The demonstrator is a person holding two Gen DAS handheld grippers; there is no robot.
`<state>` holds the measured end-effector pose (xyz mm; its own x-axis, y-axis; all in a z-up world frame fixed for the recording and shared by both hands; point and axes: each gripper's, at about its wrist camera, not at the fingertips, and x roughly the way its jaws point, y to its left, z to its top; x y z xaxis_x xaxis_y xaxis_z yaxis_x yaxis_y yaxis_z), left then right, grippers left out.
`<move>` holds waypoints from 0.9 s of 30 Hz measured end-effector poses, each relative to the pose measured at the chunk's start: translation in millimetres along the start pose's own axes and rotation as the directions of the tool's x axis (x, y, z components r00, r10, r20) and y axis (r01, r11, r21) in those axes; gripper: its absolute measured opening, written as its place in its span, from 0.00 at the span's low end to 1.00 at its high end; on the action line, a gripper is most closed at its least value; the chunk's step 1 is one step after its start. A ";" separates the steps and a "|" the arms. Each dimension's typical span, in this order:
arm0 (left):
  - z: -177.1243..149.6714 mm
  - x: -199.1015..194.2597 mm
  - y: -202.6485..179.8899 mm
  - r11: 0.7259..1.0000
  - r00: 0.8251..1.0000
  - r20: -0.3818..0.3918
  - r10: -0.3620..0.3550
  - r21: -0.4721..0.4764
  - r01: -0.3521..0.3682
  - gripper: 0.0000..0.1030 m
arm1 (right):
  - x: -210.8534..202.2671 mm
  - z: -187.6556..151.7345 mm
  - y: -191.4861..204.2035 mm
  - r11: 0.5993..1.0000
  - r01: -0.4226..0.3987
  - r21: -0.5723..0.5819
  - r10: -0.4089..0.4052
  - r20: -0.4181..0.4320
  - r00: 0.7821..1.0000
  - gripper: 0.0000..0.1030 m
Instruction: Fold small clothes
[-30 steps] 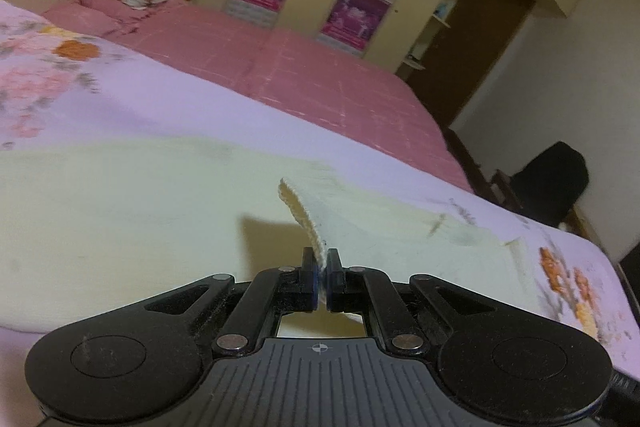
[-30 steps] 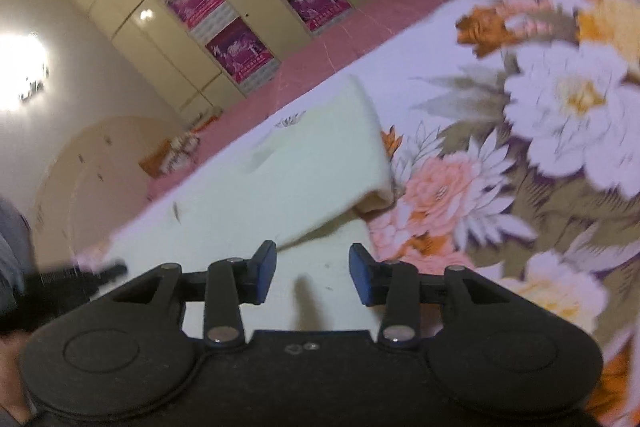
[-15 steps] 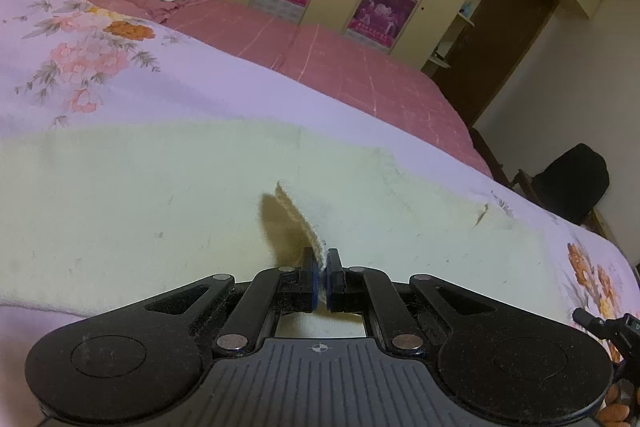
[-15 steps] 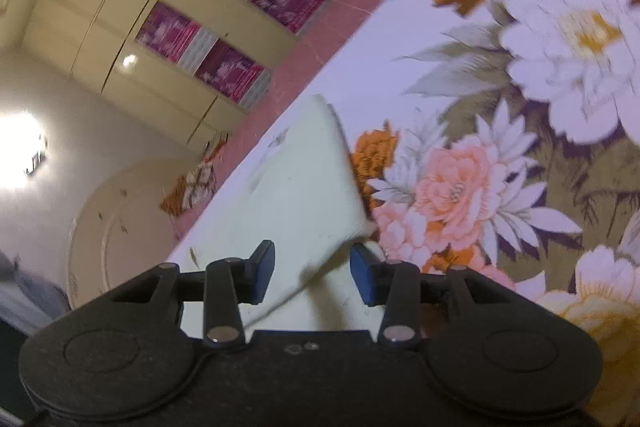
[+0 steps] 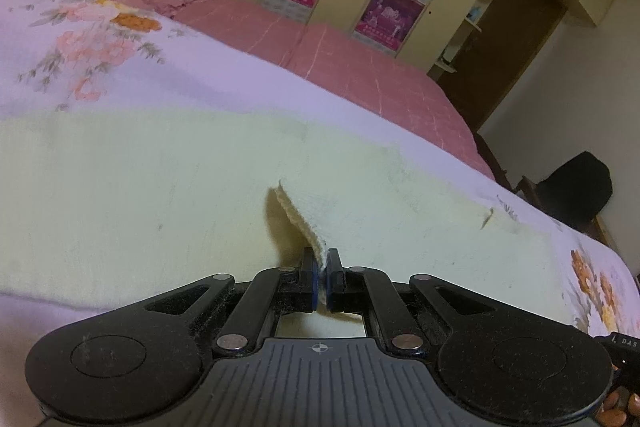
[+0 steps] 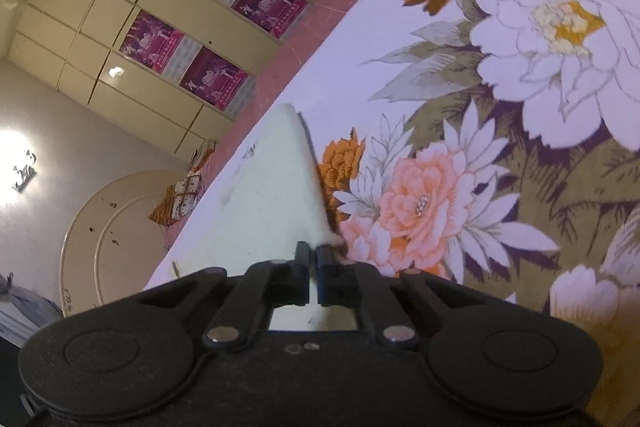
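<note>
1. The cream cloth (image 5: 180, 187) lies flat on the floral bedspread (image 5: 80, 39), spreading ahead of the left claw (image 5: 322, 267) and off to both sides; it is pale, slightly speckled, with 1 edge lifted.
2. The left claw is pressed together, pinching that raised edge.
3. The right claw (image 6: 313, 255), spread apart 0.5 s ago, is now closed on the cloth's (image 6: 272, 195) corner just ahead of it.
</note>
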<state>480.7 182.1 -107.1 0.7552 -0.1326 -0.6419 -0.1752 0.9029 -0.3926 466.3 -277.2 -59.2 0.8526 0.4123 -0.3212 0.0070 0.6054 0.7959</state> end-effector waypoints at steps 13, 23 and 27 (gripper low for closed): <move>4.5 -7.7 4.6 0.997 0.997 0.039 0.060 0.055 -0.062 0.52 | -21.2 21.8 28.4 0.975 -0.005 -0.224 0.018 0.059 0.998 0.32; 12.1 22.8 -7.8 0.981 0.991 0.025 0.132 0.140 -0.134 0.33 | 71.2 79.5 13.2 0.979 0.006 -0.203 -0.012 -0.027 1.000 0.32; 7.2 22.5 -11.7 0.972 0.989 0.046 0.142 0.181 -0.148 0.33 | 81.0 79.9 18.0 0.971 -0.038 -0.235 0.029 -0.045 0.999 0.32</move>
<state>504.3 171.5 -112.3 0.7510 0.0161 -0.6601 -0.1678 0.9715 -0.1672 577.2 -287.3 -29.8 0.8279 0.4598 -0.3212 -0.1487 0.7321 0.6648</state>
